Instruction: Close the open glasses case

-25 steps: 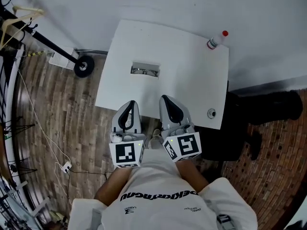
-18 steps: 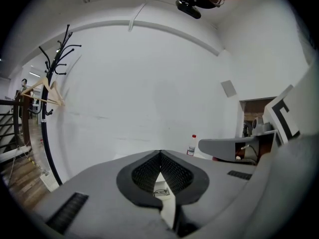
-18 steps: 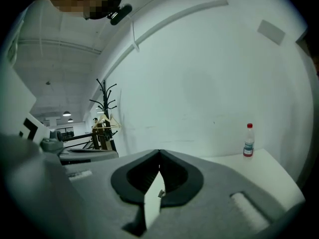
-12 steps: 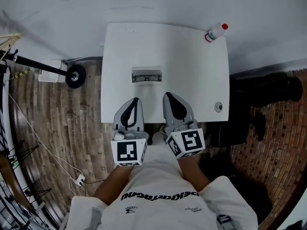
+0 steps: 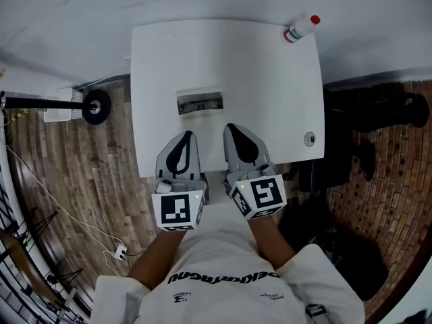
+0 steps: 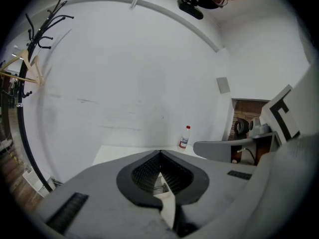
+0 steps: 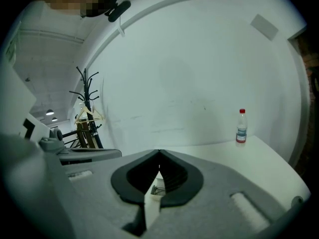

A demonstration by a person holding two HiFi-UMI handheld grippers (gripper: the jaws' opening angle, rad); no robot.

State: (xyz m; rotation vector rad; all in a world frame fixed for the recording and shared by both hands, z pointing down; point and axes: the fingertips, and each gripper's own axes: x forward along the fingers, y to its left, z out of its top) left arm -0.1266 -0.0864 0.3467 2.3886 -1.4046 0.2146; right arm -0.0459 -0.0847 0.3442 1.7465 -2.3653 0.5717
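The open glasses case (image 5: 200, 102) lies on the white table (image 5: 270, 79), left of its middle, with glasses inside. It shows small through the jaw gap in the left gripper view (image 6: 159, 187) and the right gripper view (image 7: 157, 189). My left gripper (image 5: 187, 136) and right gripper (image 5: 230, 127) hover side by side over the table's near edge, just short of the case. Both are shut with nothing held, their tips meeting in a point (image 6: 160, 153) (image 7: 159, 153).
A clear bottle with a red cap (image 5: 299, 28) stands at the table's far right corner. A small round metal piece (image 5: 309, 138) sits near the right front corner. A coat rack base (image 5: 94, 105) stands on the wood floor to the left; dark objects (image 5: 358, 133) lie to the right.
The head view has swung, so the table now sits squarer and higher in the picture. Both grippers stay shut, side by side, slightly further over the table's near edge.
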